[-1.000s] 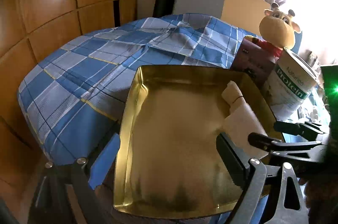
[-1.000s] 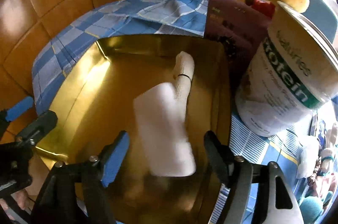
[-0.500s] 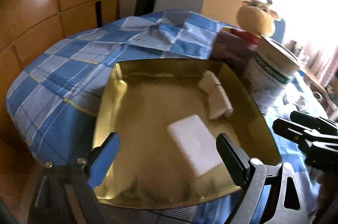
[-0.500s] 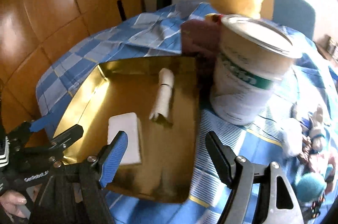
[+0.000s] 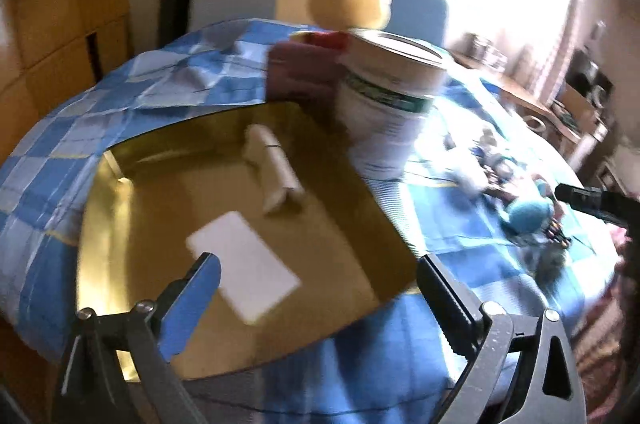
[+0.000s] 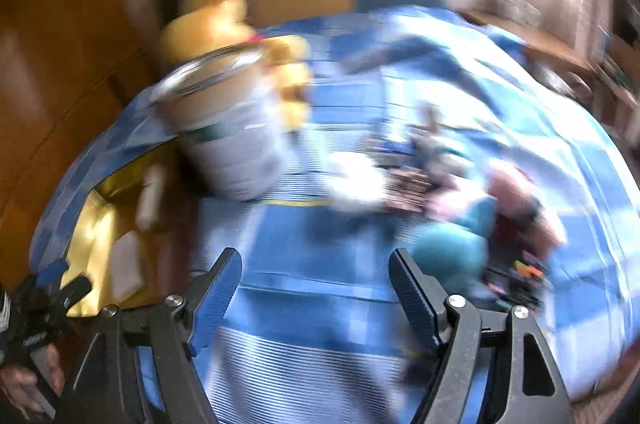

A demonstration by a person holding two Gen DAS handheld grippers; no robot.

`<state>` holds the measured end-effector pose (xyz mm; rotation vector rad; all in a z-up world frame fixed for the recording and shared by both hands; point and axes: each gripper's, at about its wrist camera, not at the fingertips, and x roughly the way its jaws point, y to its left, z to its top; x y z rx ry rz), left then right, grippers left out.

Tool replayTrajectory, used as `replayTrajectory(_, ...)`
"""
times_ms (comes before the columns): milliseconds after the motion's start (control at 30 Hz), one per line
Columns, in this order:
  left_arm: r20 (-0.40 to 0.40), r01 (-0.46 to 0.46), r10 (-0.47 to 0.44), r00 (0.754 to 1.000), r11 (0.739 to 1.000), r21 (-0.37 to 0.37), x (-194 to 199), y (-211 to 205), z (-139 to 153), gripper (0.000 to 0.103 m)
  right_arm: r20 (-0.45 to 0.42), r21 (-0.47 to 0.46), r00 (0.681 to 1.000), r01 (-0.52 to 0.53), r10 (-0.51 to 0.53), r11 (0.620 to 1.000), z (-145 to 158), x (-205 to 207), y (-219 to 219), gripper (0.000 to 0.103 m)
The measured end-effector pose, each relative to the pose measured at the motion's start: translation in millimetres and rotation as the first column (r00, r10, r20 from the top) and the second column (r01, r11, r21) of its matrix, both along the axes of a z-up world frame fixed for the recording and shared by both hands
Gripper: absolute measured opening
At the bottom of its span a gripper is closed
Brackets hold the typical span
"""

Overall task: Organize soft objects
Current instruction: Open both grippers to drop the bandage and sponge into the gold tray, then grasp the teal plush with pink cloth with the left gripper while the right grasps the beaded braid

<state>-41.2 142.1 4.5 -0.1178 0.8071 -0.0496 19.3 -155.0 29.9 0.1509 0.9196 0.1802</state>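
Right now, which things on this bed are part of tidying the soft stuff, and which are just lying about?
Part of the job:
- gold tray
- white sponge, in the tray
- rolled cloth, in the tray
- teal soft toy, still on the bedspread
- small pile of soft bits, too blurred to name

Just lying about:
- protein tin
- yellow plush giraffe
- maroon box

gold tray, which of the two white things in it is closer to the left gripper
The flat white sponge, lying just beyond the open left gripper. The rolled cloth lies farther back in the gold tray.
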Motion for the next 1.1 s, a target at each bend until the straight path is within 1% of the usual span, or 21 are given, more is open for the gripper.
replayTrajectory(100, -0.004, 0.103, -0.103, 0.995, 0.995, 0.008, 1.9, -26.4, -0.2, 0.099, -0.037, 0.015, 0.991, 0.132, -0.132, 0.991, -2.9, -4.0, -44.9, 0.077)
replayTrajectory(133, -0.010, 0.134, -0.134, 0.991, 0.991, 0.011, 2.7, -36.2, -1.3, 0.099, -0.063, 0.014, 0.985, 0.164, -0.163, 0.986, -5.8, -4.4, -55.1, 0.077)
replayTrajectory(200, -0.021, 0.174, -0.174, 0.985, 0.985, 0.014, 3.1, -50.2, -3.3, 0.099, -0.144, 0.024, 0.965, 0.226, -0.220, 0.974, -16.2, -4.3, -75.9, 0.077)
replayTrajectory(233, -0.025, 0.196, -0.195, 0.980, 0.981, 0.016, 3.2, -57.7, -4.4, 0.099, -0.163, 0.031, 0.957, 0.246, -0.238, 0.969, -17.3, -6.1, -83.6, 0.077)
replayTrajectory(333, -0.035, 0.244, -0.243, 0.969, 0.970, 0.018, 5.3, -74.3, -6.6, 0.099, -0.175, 0.031, 0.928, 0.339, -0.329, 0.940, -19.0, -11.5, -108.2, 0.077)
replayTrajectory(400, -0.040, 0.277, -0.277, 0.960, 0.961, 0.012, 6.8, -86.2, -5.4, 0.099, -0.188, 0.076, 0.906, 0.399, -0.379, 0.914, -21.1, -13.7, -126.5, 0.077)
replayTrajectory(500, -0.058, 0.313, -0.311, 0.949, 0.949, 0.030, 13.3, -106.7, -5.4, 0.099, -0.203, 0.136, 0.880, 0.459, -0.429, 0.878, -26.2, -14.2, -143.7, 0.077)
replayTrajectory(567, -0.081, 0.329, -0.326, 0.942, 0.944, 0.021, 18.1, -114.7, -7.3, 0.097, -0.200, 0.152, 0.866, 0.490, -0.458, 0.859, -29.7, -13.4, -149.0, 0.077)
replayTrajectory(633, -0.109, 0.370, -0.369, 0.923, 0.929, -0.014, 23.9, -127.3, -10.3, 0.094, -0.197, 0.180, 0.853, 0.515, -0.483, 0.838, -33.8, -9.3, -154.3, 0.077)
replayTrajectory(700, -0.119, 0.389, -0.389, 0.914, 0.921, -0.020, 27.7, -137.5, -11.5, 0.091, -0.175, 0.209, 0.845, 0.534, -0.505, 0.820, -37.9, -5.6, -157.9, 0.077)
replayTrajectory(767, -0.114, 0.419, -0.419, 0.901, 0.908, -0.025, 31.1, -149.3, -11.9, 0.085, -0.150, 0.220, 0.837, 0.547, -0.527, 0.807, -43.0, -2.7, -160.7, 0.077)
replayTrajectory(833, -0.096, 0.430, -0.431, 0.897, 0.902, -0.035, 37.1, -159.1, -11.9, 0.086, -0.155, 0.228, 0.832, 0.555, -0.533, 0.800, -48.3, -0.2, -163.1, 0.077)
replayTrajectory(867, -0.085, 0.435, -0.438, 0.895, 0.899, -0.048, 40.6, -163.5, -11.8, 0.087, -0.155, 0.269, 0.837, 0.547, -0.525, 0.793, -48.5, -0.4, -166.3, 0.077)
replayTrajectory(900, -0.079, 0.442, -0.446, 0.891, 0.895, -0.067, 45.1, -168.0, -12.3, 0.087, -0.145, 0.287, 0.838, 0.545, -0.526, 0.788, -47.3, -1.6, -168.2, 0.077)
replayTrajectory(967, -0.085, 0.447, -0.455, 0.887, 0.890, -0.091, 52.5, -176.2, -15.4, 0.087, -0.142, 0.299, 0.835, 0.548, -0.531, 0.782, -47.1, -2.8, -170.8, 0.077)
replayTrajectory(1033, -0.090, 0.451, -0.460, 0.883, 0.886, -0.109, 59.5, -185.1, -21.4, 0.087, -0.160, 0.333, 0.839, 0.542, -0.520, 0.772, -50.4, -2.3, -172.9, 0.077)
replayTrajectory(1100, -0.099, 0.454, -0.464, 0.880, 0.884, -0.115, 66.2, -192.2, -24.7, 0.087, -0.166, 0.340, 0.835, 0.548, -0.524, 0.765, -51.3, -3.1, -173.8, 0.077)
